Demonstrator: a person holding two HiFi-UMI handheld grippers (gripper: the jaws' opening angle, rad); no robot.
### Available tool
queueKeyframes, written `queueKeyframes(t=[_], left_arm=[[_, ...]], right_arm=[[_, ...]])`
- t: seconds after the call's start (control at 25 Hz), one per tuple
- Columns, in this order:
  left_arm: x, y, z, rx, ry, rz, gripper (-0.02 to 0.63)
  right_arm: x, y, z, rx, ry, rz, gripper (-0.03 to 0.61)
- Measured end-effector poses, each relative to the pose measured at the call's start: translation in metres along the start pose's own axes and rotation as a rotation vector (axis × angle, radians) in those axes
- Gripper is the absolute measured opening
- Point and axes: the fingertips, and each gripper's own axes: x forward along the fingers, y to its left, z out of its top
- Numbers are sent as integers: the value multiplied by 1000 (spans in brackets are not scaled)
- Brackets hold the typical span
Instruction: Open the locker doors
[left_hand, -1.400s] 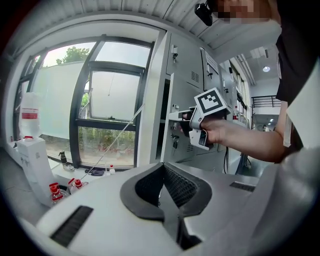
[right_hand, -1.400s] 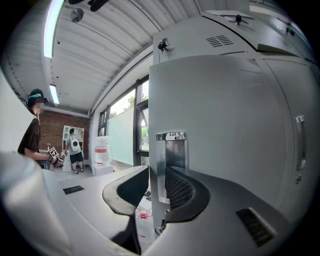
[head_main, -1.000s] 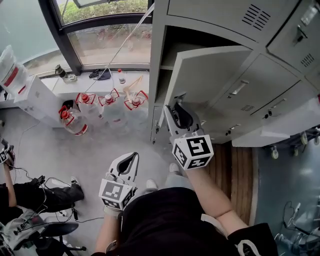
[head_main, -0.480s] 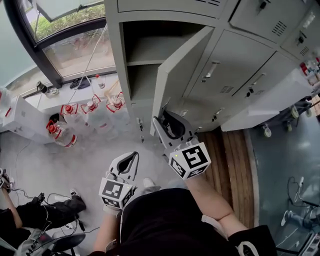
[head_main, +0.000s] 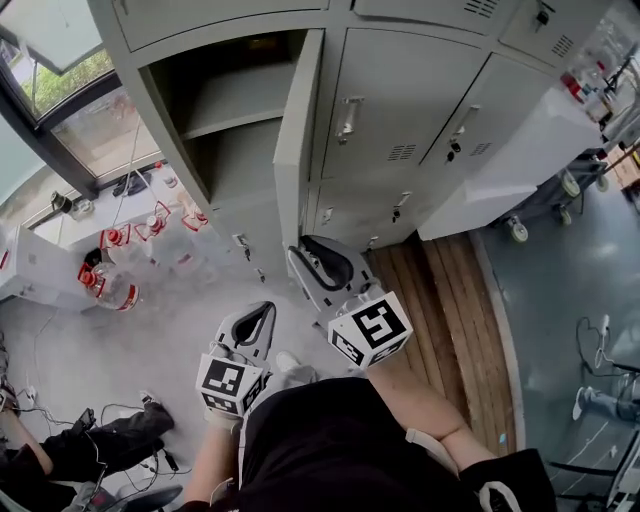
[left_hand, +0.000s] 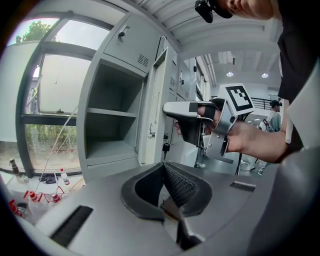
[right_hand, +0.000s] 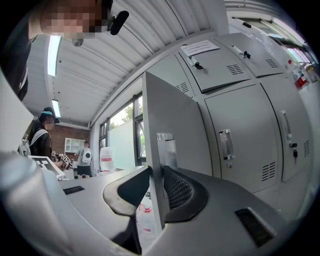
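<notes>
Two ribbed pads (right_hand: 178, 188) of the right gripper (right_hand: 152, 171) are closing on the flat grey metal locker door (right_hand: 172, 117); left gripper (head_main: 266, 312), seven o'clock, pinched together, empty.

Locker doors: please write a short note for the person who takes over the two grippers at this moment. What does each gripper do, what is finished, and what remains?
Right gripper: jaws closing on the free edge of the open grey metal locker door, with the pads against it.
Left gripper: shut, empty, held low.
Done: that door stands wide open, and its compartment with a shelf shows.
Left: the closed grey door with a handle beside it and the other doors in the bank are not yet opened.
</notes>
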Motion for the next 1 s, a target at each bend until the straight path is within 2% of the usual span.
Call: queueKeyframes(t=[0.2,0.4,0.64,1.0], left_arm=[[23,-40,3,15,13,-50,17],[43,-71,4,24,25,-87,17],[65,-82,9,1,36,-85,17],[92,-92,17,9,42,-100,17]], right_arm=[[-38,-30,4,-5,-7,-42,86],[-65,-65,6,52,-23,-52,83],[-85,-99,11,70,-41,-93,81],[-104,-150,16,100,-72,-171,78]])
